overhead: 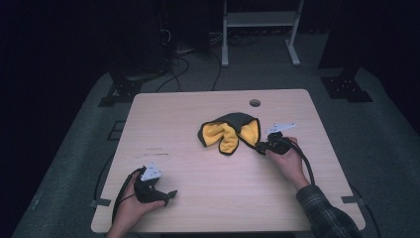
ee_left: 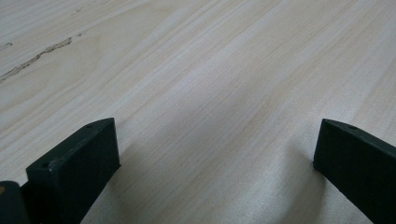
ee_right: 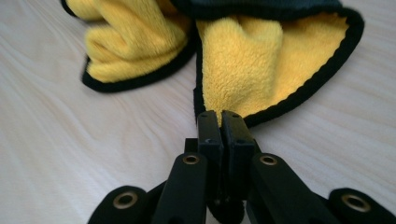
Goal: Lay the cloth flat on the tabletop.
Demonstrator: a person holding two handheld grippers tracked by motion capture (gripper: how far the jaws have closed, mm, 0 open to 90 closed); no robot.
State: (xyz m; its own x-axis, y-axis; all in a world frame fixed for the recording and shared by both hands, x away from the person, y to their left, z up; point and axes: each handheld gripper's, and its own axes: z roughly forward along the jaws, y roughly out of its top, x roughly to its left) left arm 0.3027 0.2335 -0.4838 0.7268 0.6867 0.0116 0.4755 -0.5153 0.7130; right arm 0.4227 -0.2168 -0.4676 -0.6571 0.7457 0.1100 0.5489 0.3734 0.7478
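With my right gripper (ee_right: 221, 116) pinching the yellow cloth's (ee_right: 243, 70) black-trimmed corner at frame centre, I'd lift slowly, keeping the left gripper (ee_left: 215, 154) spread wide, ready.

A yellow cloth (overhead: 229, 133) with black edging and a dark grey outer face lies on a pale wood-grain table (overhead: 198, 198); black grippers.

High view overhead facing forward-down, gripper views low, close to the table (overhead: 208, 198), both sharing its wood

Black claw (ee_right: 220, 122), brass rivets, grey plate — plaid sleeve (overhead: 324, 213)
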